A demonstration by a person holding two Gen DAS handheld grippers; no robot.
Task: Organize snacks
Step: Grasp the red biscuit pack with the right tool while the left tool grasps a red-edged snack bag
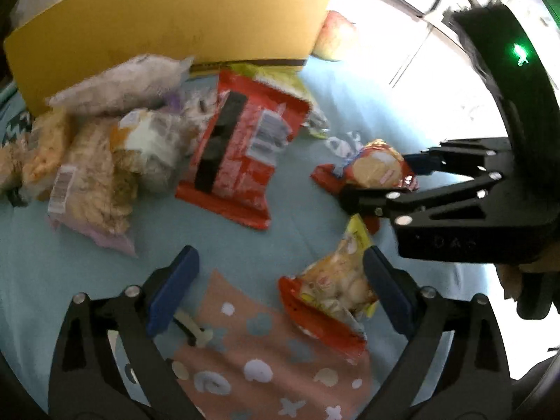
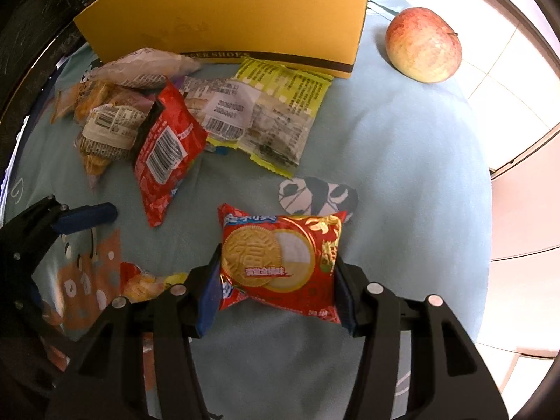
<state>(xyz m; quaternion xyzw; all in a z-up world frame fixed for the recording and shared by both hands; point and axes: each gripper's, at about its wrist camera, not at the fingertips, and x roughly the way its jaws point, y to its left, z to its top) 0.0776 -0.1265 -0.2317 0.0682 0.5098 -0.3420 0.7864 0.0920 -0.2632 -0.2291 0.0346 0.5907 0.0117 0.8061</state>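
Observation:
My right gripper (image 2: 276, 280) is shut on a red cookie packet (image 2: 283, 262) with a golden biscuit picture, held just over the light blue cloth (image 2: 402, 175). The same packet (image 1: 374, 171) shows in the left wrist view, clamped by the right gripper (image 1: 381, 178). My left gripper (image 1: 280, 287) is open, its blue pads either side of a small red and yellow snack bag (image 1: 332, 290) lying on the cloth. A pile of snack bags (image 2: 115, 122), a red packet (image 2: 164, 150) and a yellow-edged clear packet (image 2: 266, 115) lie before a yellow shoe box (image 2: 238, 17).
An apple (image 2: 423, 43) sits at the far right of the cloth near its edge. A pink patterned cloth patch (image 1: 273, 357) lies under my left gripper. White tiled floor (image 2: 518, 140) lies beyond the cloth on the right.

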